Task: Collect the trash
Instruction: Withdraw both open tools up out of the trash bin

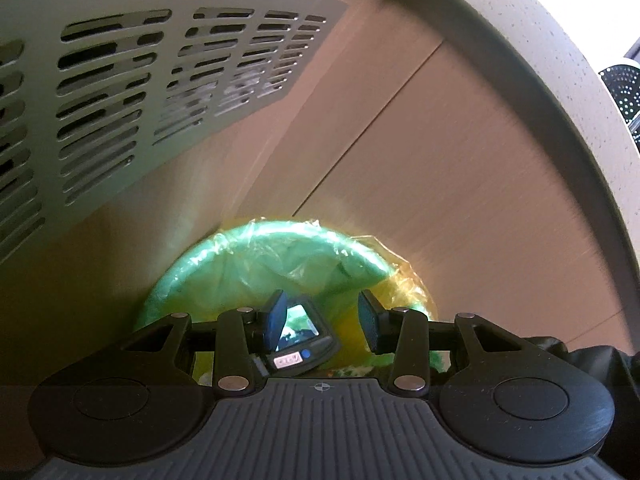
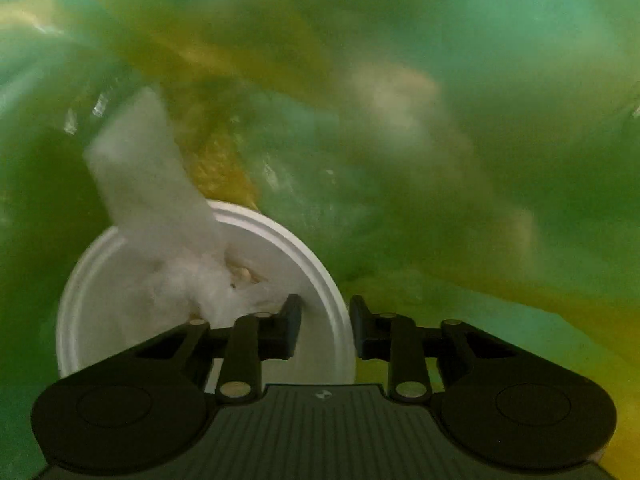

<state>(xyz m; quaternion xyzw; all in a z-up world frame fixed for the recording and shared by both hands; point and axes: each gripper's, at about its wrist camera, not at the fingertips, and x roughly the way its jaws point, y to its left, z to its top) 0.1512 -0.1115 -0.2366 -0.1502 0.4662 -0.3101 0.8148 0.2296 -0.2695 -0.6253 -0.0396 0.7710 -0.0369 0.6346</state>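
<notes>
A bin lined with a green plastic bag (image 1: 256,264) stands against a wooden cabinet. My left gripper (image 1: 322,320) hovers open over its mouth; a dark device with a small screen (image 1: 304,340), reaching down into the bin, shows between its fingers without touching the pads. In the right wrist view I am inside the green bag (image 2: 480,80). A white paper plate (image 2: 280,248) with crumpled white tissue (image 2: 160,220) on it faces me just past the fingertips. My right gripper (image 2: 326,320) stands partly open, the plate's right rim showing in the gap, and its pads press on nothing.
A grey slotted panel (image 1: 120,100) leans at the upper left above the bin. The brown cabinet front (image 1: 440,160) runs behind it, under a speckled pale countertop edge (image 1: 560,80). A dark perforated object (image 1: 624,88) sits at the far right.
</notes>
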